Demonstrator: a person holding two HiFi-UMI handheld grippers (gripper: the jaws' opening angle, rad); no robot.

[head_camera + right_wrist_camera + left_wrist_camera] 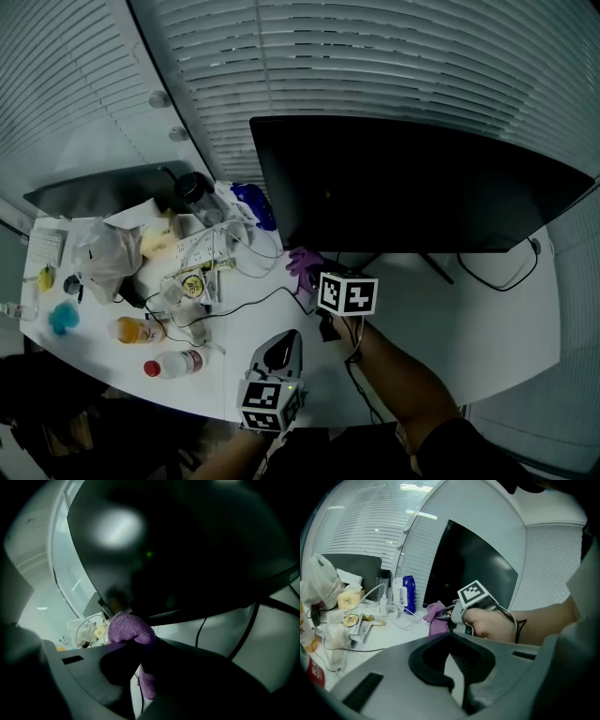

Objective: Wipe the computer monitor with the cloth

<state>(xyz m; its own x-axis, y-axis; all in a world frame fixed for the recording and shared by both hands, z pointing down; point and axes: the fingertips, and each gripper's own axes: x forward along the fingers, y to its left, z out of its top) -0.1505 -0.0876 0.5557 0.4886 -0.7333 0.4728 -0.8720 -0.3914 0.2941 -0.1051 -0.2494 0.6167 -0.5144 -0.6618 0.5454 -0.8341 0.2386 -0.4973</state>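
- Left part of the head view: white desk (487,328) is cluttered with a plastic bag (103,255), two bottles (173,364), white cables (246,246) and a blue wipes pack (253,204).
- Bottom centre: left gripper (281,349) hangs over the desk's near edge, jaws closed together with nothing between them.
- Centre: purple cloth (302,262) sits just at the monitor's lower left corner; cannot tell if it touches the screen.
- Right gripper (312,281) has its jaws clamped on the cloth, with the person's forearm (403,375) behind it.
- Centre to right: black monitor (422,187) stands upright on the desk, screen dark, in front of window blinds (375,56).
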